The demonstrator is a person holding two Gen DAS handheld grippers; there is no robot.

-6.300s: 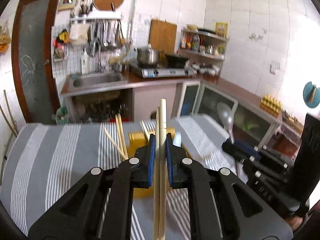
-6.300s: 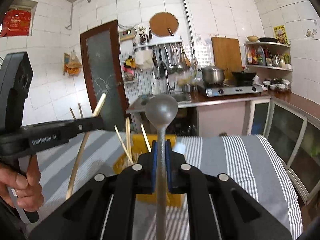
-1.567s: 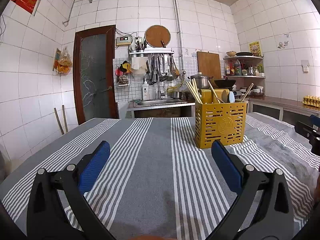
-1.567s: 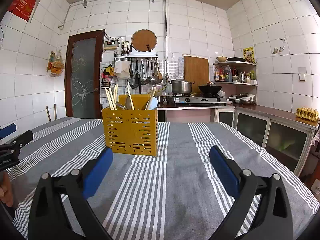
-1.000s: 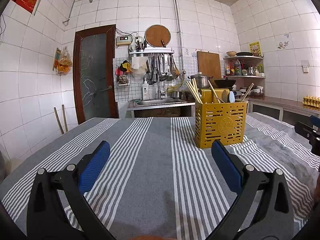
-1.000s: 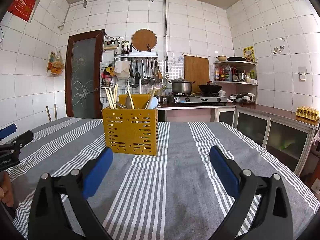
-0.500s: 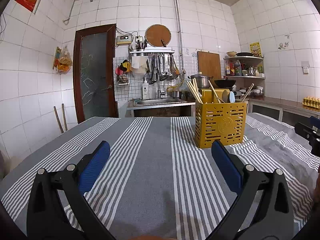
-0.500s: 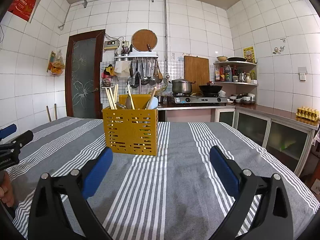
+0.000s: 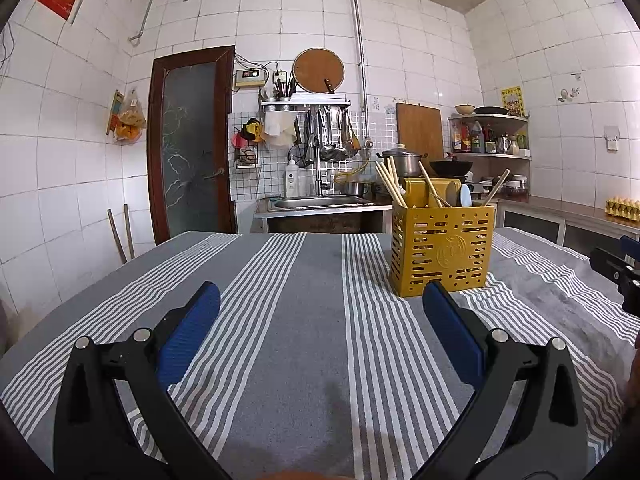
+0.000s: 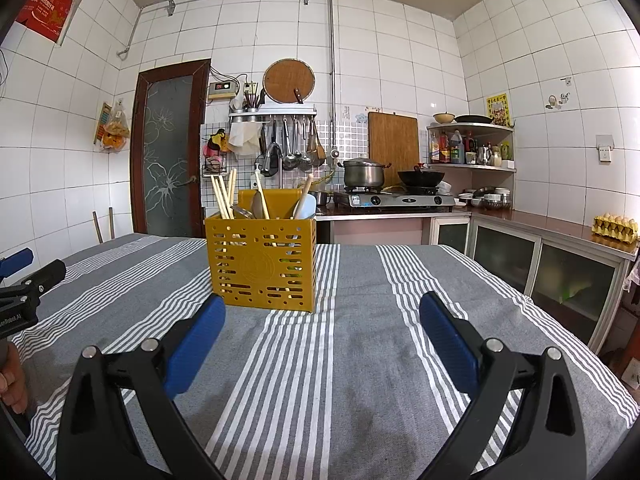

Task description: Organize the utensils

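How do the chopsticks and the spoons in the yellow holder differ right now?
The chopsticks are thin pale wooden sticks, and most bunch at the left end of the yellow holder. The spoons have broad bowls and sit more toward the middle and right. Chopsticks reach higher than the grey spoon. Both stand leaning inside, clear of either hand-held gripper.

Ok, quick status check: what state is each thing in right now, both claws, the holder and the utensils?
Left claw: open, empty, low over the cloth.
Right claw: open, empty.
Yellow utensil holder: upright on the striped tablecloth.
Chopsticks: standing in the holder, leaning.
Metal spoon: in the holder, bowl up.
Tablecloth: no loose utensils in view.
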